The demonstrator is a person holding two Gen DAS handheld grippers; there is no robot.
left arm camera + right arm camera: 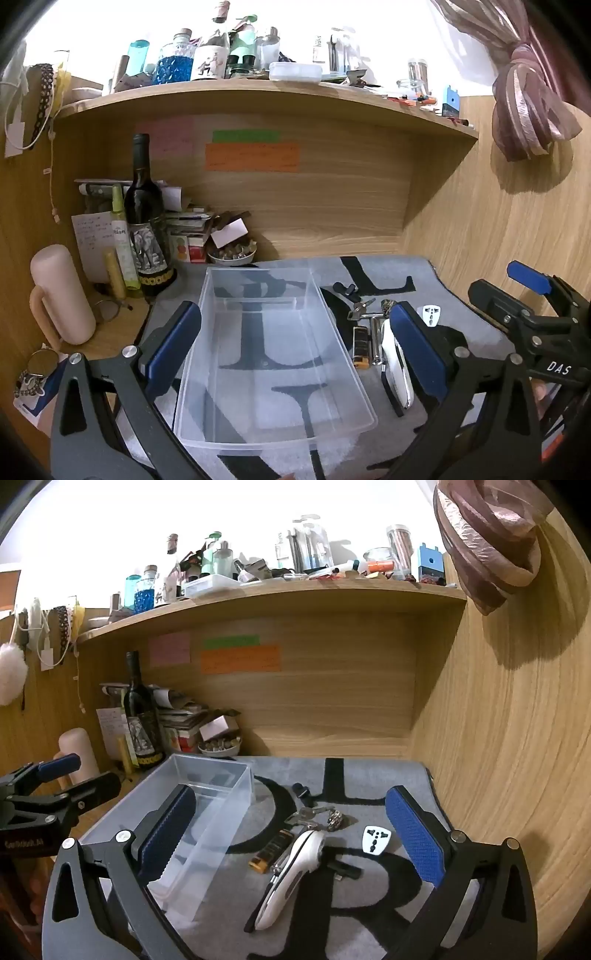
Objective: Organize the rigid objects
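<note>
A clear, empty plastic bin sits on the grey mat. My left gripper is open, its jaws straddling the bin. To the bin's right lie a white handheld device, a yellow-black lighter, keys with a metal ring, a white plug adapter, a small black clip and a black piece. My right gripper is open and empty above the white device.
A wine bottle, a pink tumbler, stacked papers and a small bowl crowd the back left. A wooden shelf full of bottles hangs overhead. A wooden wall bounds the right side.
</note>
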